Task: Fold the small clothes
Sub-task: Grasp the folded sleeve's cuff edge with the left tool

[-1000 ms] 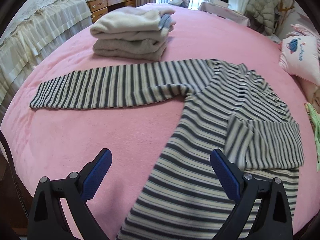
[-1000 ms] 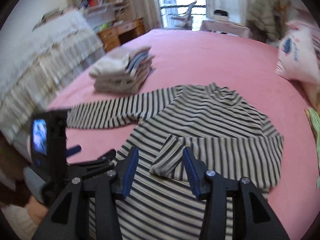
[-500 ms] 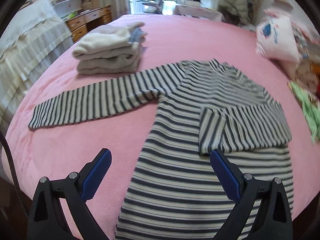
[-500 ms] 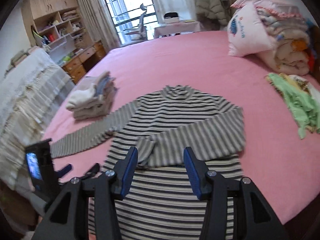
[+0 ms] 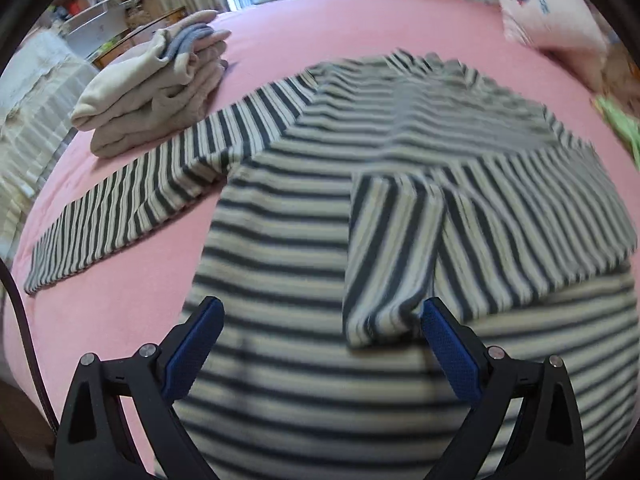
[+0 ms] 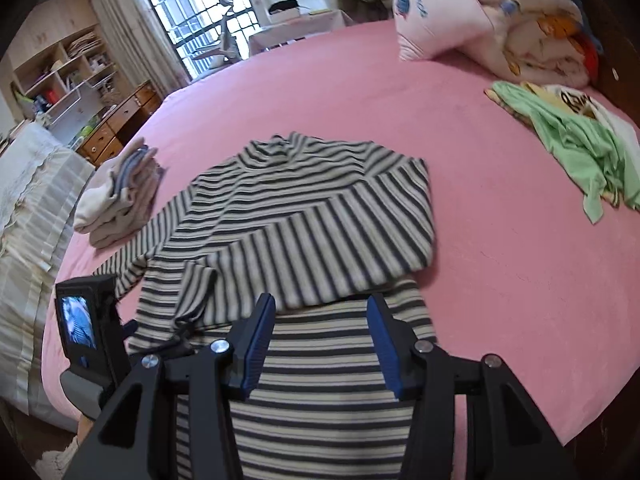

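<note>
A dark-and-cream striped long-sleeved top lies flat on the pink bed. Its right sleeve is folded across the chest, cuff near my left gripper. Its other sleeve stretches out to the left. My left gripper is open and empty, low over the top's lower body, just short of the cuff. My right gripper is open and empty over the top's lower body, below the folded sleeve.
A stack of folded pale clothes sits at the left of the bed. A pillow and bedding lie at the far right, with loose green and white clothes. The left gripper's body with its small screen shows at lower left.
My left gripper has moved right and forward, close down over the top near the folded cuff. My right gripper has drawn back, then come a little nearer the top; both stay open.
</note>
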Demonstrator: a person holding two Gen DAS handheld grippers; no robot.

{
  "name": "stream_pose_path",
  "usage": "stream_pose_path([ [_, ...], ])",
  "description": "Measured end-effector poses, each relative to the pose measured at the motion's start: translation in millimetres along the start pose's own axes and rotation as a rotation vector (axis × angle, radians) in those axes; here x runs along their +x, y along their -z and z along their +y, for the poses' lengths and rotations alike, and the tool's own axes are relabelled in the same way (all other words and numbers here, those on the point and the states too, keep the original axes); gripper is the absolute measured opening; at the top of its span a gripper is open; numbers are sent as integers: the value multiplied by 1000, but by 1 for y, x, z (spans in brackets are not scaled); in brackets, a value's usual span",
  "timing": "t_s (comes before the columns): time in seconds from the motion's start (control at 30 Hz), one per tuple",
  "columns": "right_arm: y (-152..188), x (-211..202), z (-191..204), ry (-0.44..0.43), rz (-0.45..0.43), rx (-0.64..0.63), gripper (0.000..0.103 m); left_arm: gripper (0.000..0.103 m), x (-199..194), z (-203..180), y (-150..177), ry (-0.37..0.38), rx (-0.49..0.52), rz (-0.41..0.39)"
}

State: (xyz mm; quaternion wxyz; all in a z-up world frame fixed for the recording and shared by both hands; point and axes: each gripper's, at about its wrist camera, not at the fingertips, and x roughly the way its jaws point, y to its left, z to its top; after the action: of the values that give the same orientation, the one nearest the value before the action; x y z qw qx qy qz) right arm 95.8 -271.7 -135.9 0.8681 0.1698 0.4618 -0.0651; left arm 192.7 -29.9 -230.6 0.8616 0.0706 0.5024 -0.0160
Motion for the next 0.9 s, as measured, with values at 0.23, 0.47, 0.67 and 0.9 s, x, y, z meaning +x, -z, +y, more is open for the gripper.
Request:
stream_pose_path([
  [0.23,-5,28,-23,-11,37,51,48,9,17,41,-5,119,-181,53],
  [0.47,-3,41,-36,-15,41,72,48,10,24,101,14,161,-403,119],
  [0.67,9,48,-47,-13,56,94,48,22,17,110,14,272,-381,92],
  [0.9,21,57,-52,-17,80,93,48,57,15,95,-32,420,-197,11],
])
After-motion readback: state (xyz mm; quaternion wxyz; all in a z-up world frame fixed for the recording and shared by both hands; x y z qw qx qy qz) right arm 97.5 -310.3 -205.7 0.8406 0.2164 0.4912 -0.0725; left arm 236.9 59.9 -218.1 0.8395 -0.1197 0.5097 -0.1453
